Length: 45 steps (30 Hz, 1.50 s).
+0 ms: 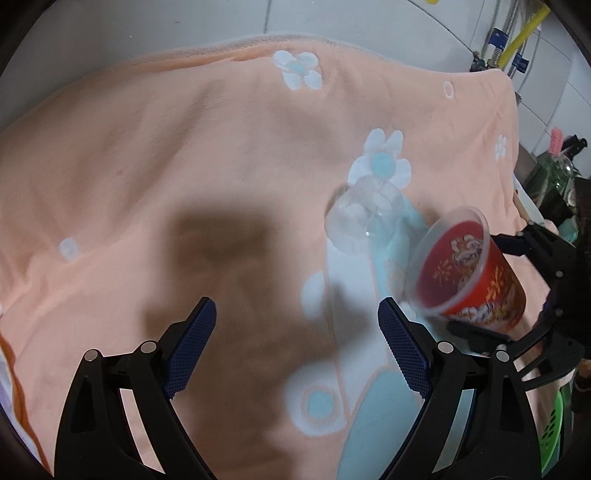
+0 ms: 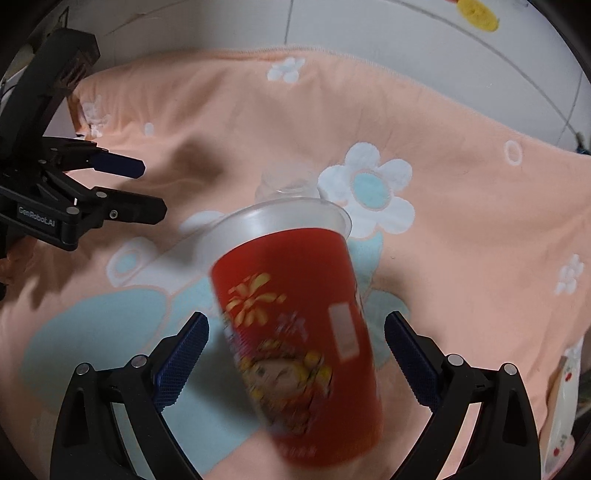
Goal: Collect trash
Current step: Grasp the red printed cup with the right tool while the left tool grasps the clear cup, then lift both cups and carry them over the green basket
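A red printed cup with a clear plastic rim stands tilted and motion-blurred between the fingers of my right gripper, which is open; I see a gap on each side of it. In the left wrist view the same red cup sits inside the right gripper, mouth towards the camera. A clear empty plastic cup lies on its side on the peach flowered blanket, just beyond the red one; it also shows as the clear cup. My left gripper hovers open over the blanket, holding nothing.
The blanket covers the whole surface up to a tiled wall. A green basket is low at the right edge, with bottles and a yellow pipe beyond. A white printed packet lies at the right.
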Motion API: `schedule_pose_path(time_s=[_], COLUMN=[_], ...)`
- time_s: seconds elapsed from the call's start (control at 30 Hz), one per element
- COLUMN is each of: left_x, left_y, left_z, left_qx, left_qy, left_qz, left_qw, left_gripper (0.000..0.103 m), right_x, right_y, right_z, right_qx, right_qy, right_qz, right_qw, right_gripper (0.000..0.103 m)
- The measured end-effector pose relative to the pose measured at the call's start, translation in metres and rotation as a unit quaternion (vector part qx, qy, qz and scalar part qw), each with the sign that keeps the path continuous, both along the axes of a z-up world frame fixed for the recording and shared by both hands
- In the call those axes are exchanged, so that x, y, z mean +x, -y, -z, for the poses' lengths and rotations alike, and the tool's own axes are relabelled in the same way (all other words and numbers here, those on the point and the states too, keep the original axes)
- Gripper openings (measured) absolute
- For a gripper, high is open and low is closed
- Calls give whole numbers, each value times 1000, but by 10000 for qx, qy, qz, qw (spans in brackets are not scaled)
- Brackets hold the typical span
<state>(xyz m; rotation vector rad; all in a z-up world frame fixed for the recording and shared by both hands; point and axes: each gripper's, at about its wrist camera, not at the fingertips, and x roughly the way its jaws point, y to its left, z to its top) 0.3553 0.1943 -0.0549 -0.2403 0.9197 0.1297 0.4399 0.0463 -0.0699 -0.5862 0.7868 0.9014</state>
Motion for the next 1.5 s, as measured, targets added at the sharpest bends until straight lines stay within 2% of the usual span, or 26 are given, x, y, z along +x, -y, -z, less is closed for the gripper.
schedule_pose_path(time_s=[0.2,0.23,0.27,0.3,0.47,0.73,1.0,1.17,1.3,1.37,1.43,1.5], left_x=[21,23,27,29,45,72,94,103,105,107,109,106], left_y=[5,7,9,10,22,43,43,45,49,52,55,56], left_z=[-4,-5,-6,-6,-4,4,17,23,26,26,28,27], left_qx=[168,164,186,209,179,326,372,438,514,604,653,675], left_qy=[168,195,223,244,316,324,229,219,222,226,190,233], left_qz=[167,208,253,272,432,696,603,561,626,665,717,713], left_qw=[9996,9995,9993,9991,9984,9965,9972,9972,9965,9957,9951,9949], left_gripper=[88,88,88,88,88,88,87,85,82,76,63,62], right_x=[15,15,15,15,11,-5,-21,-16,-22,-23,-30,-35], right_y=[-8,-7,-7,-6,7,41,64,76,86,88,96,100], right_z=[15,16,17,17,15,2,-2,-1,0,1,-1,-1], right_qx=[21,61,88,112,120,284,338,371,412,425,451,485], right_qy=[-228,-258,-293,-380,-349,-303,-324,-370,-430,-435,-454,-460], right_qz=[10,8,11,-6,189,534,799,920,1020,1051,1087,1129], right_qw=[9997,9996,9995,9992,9991,9977,9957,9944,9930,9926,9920,9914], right_gripper=[92,89,78,75,69,68,68,68,68,68,68,68])
